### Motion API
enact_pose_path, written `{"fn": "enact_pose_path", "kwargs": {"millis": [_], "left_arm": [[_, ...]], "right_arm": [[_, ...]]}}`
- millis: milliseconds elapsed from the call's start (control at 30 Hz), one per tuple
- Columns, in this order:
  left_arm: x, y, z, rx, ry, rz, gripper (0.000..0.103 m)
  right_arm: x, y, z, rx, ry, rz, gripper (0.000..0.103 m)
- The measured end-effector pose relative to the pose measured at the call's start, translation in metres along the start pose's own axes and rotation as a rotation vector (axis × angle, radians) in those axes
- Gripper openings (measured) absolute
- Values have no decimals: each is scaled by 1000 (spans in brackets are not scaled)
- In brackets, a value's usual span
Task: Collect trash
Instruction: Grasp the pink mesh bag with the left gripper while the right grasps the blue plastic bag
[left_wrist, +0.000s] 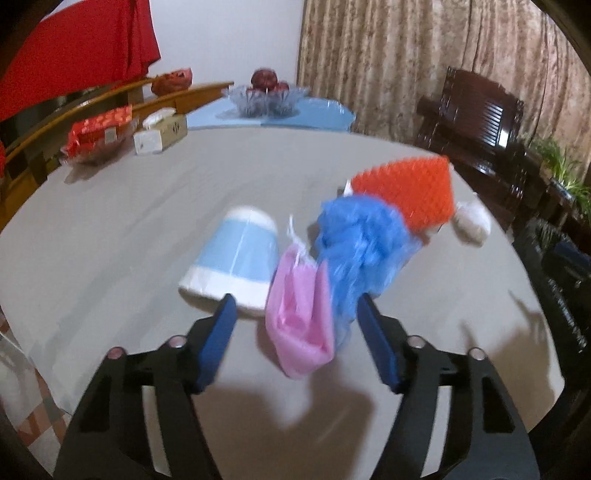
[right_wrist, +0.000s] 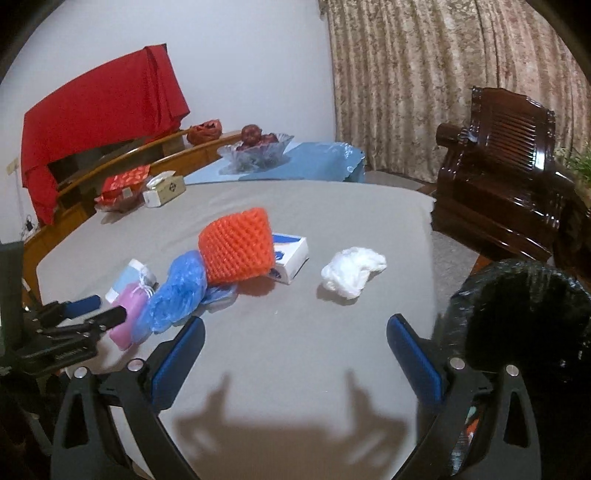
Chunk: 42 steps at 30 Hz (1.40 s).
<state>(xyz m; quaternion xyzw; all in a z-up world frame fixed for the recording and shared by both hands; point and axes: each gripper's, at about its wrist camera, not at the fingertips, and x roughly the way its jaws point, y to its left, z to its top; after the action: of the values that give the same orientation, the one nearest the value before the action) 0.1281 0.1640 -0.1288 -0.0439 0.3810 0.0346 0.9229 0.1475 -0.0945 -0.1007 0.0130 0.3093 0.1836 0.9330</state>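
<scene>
Trash heap on the grey-clothed table

Left gripper, jaws apart, straddles a crumpled pink plastic bag near the table's front edge without pinching it; right gripper gapes empty beside a black-lined bin.

My left gripper hovers over a grey table, jaws parted around a pink packet without touching it. A blue-and-white paper cup lies to its left; crumpled blue plastic, orange foam netting and white wadding trail far right.
</scene>
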Motion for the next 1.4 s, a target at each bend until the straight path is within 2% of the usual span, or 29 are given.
{"fn": "enact_pose_path", "kwargs": {"millis": [133, 200, 233, 300, 333, 567, 833, 1100, 1333, 1400], "left_arm": [[14, 3, -11, -8, 43, -2, 55], [19, 4, -15, -14, 62, -14, 48], [22, 5, -17, -17, 75, -25, 41], [21, 5, -19, -16, 69, -23, 33], [21, 5, -18, -20, 72, -40, 22], [-6, 4, -13, -33, 14, -60, 21], [-32, 22, -4, -74, -39, -33, 22], [-25, 41, 8, -95, -59, 12, 22], [-14, 53, 13, -118, -64, 27, 22], [-14, 53, 13, -117, -65, 28, 22]], "right_arm": [[9, 6, -4, -22, 23, 7, 97], [13, 9, -6, -26, 33, 15, 96], [14, 9, -7, -26, 35, 19, 96], [16, 12, -8, -26, 41, 27, 95], [16, 13, -8, -28, 45, 32, 94], [18, 29, -6, -48, 50, 71, 91], [26, 59, 6, -56, 24, 123, 90], [60, 95, 22, -61, 24, 158, 88], [92, 108, 24, -45, 62, 148, 81], [100, 111, 22, -46, 84, 144, 76]]}}
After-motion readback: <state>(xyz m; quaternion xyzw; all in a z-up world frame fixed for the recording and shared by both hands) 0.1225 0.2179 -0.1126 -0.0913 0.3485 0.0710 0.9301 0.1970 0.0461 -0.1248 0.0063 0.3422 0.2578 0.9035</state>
